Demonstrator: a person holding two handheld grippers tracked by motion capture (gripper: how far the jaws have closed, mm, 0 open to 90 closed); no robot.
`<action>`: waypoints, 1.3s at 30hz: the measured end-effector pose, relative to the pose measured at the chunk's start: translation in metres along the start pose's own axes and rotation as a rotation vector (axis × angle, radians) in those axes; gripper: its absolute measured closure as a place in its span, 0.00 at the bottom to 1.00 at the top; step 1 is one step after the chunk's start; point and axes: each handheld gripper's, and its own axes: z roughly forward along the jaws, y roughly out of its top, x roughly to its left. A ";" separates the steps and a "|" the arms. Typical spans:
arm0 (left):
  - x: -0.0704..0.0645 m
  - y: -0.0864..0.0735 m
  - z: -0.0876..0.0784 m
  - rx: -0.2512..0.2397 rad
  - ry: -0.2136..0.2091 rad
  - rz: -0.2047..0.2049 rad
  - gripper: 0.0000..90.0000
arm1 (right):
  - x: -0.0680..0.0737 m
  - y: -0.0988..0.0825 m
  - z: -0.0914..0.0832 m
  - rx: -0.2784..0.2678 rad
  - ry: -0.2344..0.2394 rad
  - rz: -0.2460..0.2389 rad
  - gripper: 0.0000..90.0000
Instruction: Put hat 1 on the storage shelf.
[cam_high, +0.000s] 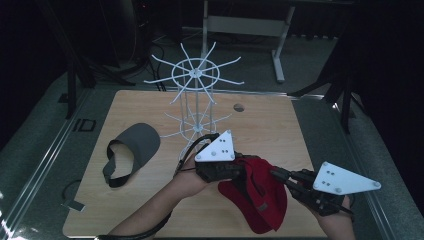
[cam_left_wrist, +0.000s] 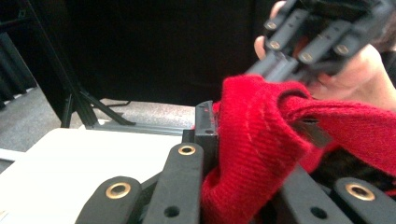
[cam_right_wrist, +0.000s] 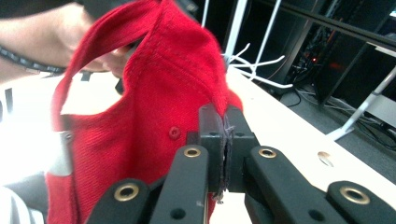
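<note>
A red cap (cam_high: 260, 195) hangs just above the table's front edge, held between both grippers. My left gripper (cam_high: 244, 172) comes in from the left and is shut on the cap's thick red fabric (cam_left_wrist: 261, 121). In the left gripper view its own tips (cam_left_wrist: 252, 135) are half buried in that fabric. My right gripper (cam_high: 276, 174) comes from the right and is shut on a thin fold of the cap (cam_right_wrist: 159, 93), pinched flat between its pads (cam_right_wrist: 226, 135). The right gripper (cam_left_wrist: 280, 67) and its hand also show beyond the cap in the left gripper view.
A white wire hat rack (cam_high: 196, 73) stands at the back middle of the wooden table (cam_high: 280, 125); its prongs (cam_right_wrist: 252, 60) lie behind the cap. A grey visor cap (cam_high: 135, 147) lies at the left. A small round hole (cam_high: 239, 107) marks the tabletop.
</note>
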 end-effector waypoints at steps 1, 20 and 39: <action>-0.001 0.000 0.000 -0.002 0.000 0.001 0.95 | -0.001 0.000 -0.001 -0.008 -0.002 0.015 0.98; -0.008 -0.007 -0.017 -0.004 0.084 0.019 0.60 | -0.009 0.011 -0.010 -0.046 -0.075 0.063 0.98; -0.008 -0.024 -0.057 -0.072 0.197 -0.074 0.57 | -0.012 0.013 -0.020 -0.086 -0.064 0.094 0.98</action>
